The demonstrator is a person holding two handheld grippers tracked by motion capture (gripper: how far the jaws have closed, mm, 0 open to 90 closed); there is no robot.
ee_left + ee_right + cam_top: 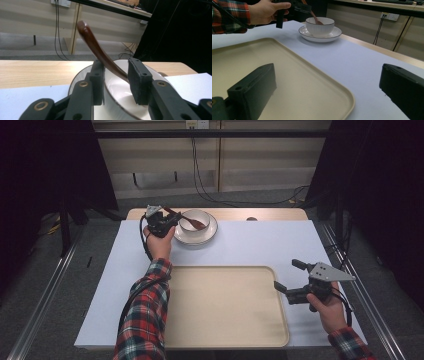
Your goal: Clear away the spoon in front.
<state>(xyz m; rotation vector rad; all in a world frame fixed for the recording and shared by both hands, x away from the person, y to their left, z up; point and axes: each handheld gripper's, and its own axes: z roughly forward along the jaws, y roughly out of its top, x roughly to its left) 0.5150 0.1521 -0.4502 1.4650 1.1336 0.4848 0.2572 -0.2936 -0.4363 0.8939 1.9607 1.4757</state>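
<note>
The left gripper [116,80] pinches the brown spoon's [96,47] handle over the bowl [195,221].

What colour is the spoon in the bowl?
Dark reddish-brown spoon, clearest in the left gripper view.

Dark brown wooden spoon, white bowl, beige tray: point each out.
Dark brown wooden spoon [93,43], left gripper view, on its handle.
White bowl [320,27], right gripper view, on its outer wall.
Beige tray [220,305], high view, on its bare floor.

Tray [225,307] bare, open mat right of bowl [196,220]; bowl+plate [210,234] block far-left.
</note>
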